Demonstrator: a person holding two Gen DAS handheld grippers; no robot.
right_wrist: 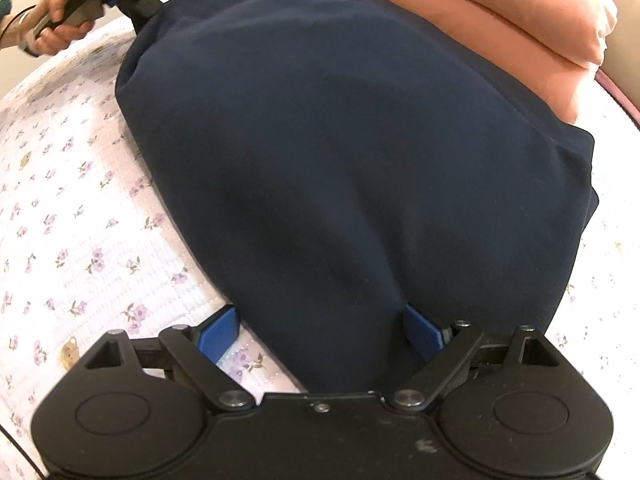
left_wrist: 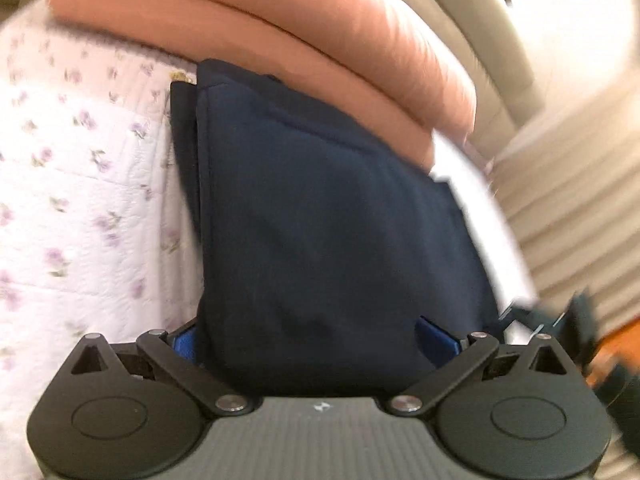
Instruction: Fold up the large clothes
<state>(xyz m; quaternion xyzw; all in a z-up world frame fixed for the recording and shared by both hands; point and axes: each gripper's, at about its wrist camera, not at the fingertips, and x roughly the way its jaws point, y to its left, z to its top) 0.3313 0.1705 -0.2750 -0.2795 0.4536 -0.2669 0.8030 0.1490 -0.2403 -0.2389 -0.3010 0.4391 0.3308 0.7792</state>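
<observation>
Right wrist view: both grippers carry one navy fold

Right wrist shows the navy garment point(right_wrist: 352, 168) bunched between the blue pads point(right_wrist: 218, 338) of the right gripper point(right_wrist: 320, 336). The jaws stand fairly wide apart, yet the thick cloth fills the gap, so the fabric looks clamped rather than loose. Ahead of those fingers the garment spreads across the floral bedspread point(right_wrist: 80, 240), its far edge touching the peach pillows point(right_wrist: 520, 32). At the far left corner a hand point(right_wrist: 52, 28) drives the left gripper point(right_wrist: 136, 8), which bites that corner.

In the left wrist view the left gripper point(left_wrist: 312, 344) likewise has navy cloth packed between its pads, layered edges showing just beyond them.

To do this well, I judge both grips should travel together at level height, keeping the held edge taut — then lay it squarely over the opposite edge before letting go.

Count: one garment, two grippers, two stacked pillows, one bedspread, one hand visible.
</observation>
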